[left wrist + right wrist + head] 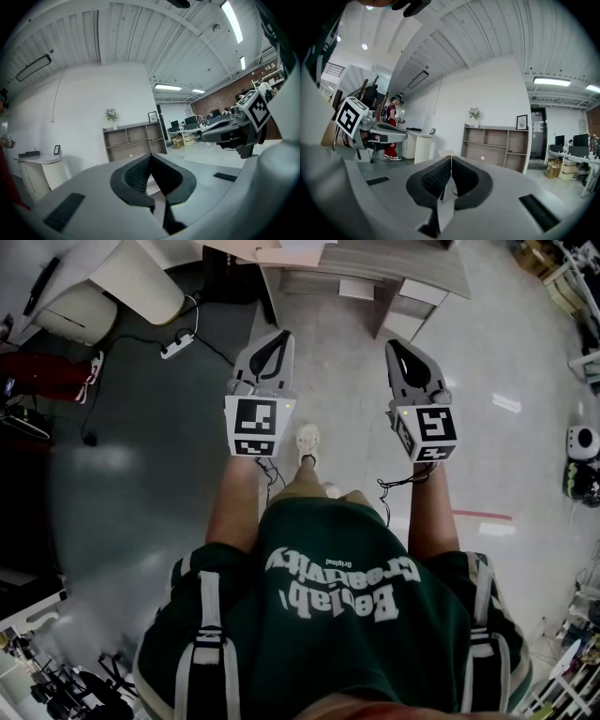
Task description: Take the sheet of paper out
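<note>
right now i am holding the left tool (151, 155) and the right tool (451, 158) side by side, level above the floor (525, 352), both with jaws pressed together on nothing. pale sheets (300, 251) are lying on the grey counter (412, 263) ahead, well apart from both tools; i cannot tell which is the sheet of paper.

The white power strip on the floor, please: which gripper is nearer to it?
Left. In the head view the power strip lies to the left of the left gripper; the right gripper is farther right, beyond the left one.
</note>
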`<state>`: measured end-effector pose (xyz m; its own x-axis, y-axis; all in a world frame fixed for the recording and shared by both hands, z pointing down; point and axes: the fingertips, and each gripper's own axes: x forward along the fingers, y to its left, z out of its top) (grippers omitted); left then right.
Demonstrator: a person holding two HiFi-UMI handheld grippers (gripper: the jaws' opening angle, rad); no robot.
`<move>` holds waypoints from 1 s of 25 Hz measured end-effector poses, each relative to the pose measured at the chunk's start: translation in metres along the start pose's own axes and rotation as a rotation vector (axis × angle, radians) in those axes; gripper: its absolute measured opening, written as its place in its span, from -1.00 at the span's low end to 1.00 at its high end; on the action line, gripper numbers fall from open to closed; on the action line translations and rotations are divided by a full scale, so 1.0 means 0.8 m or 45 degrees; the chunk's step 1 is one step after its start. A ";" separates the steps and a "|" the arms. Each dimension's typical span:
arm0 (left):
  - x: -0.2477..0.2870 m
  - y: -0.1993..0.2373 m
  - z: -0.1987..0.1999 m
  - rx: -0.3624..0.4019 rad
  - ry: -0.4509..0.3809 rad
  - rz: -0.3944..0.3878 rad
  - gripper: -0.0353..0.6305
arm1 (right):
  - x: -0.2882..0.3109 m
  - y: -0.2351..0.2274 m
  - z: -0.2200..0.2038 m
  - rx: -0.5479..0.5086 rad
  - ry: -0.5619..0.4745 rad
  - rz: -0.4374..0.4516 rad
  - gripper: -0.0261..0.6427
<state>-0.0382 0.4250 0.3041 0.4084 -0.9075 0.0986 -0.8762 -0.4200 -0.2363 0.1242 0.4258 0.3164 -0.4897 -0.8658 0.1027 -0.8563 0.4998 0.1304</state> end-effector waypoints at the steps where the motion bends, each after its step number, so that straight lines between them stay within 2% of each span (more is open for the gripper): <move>1: 0.013 0.008 -0.002 0.002 0.001 -0.002 -0.84 | 0.014 -0.003 -0.001 -0.001 0.003 0.003 -0.83; 5: 0.065 0.040 -0.007 -0.015 -0.005 -0.015 -0.84 | 0.072 -0.017 0.001 -0.009 0.018 0.021 -0.83; 9: 0.120 0.073 -0.006 0.007 -0.020 -0.041 -0.84 | 0.135 -0.036 0.011 -0.014 0.011 0.022 -0.83; 19: 0.229 0.181 -0.002 0.022 -0.032 -0.073 -0.84 | 0.275 -0.068 0.043 0.001 0.001 -0.028 -0.83; 25: 0.281 0.226 -0.004 0.032 -0.045 -0.103 -0.84 | 0.339 -0.084 0.050 0.006 -0.004 -0.066 -0.83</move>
<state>-0.1053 0.1449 0.2871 0.4868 -0.8694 0.0845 -0.8335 -0.4913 -0.2529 0.0423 0.1565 0.2961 -0.4449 -0.8907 0.0928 -0.8814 0.4539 0.1308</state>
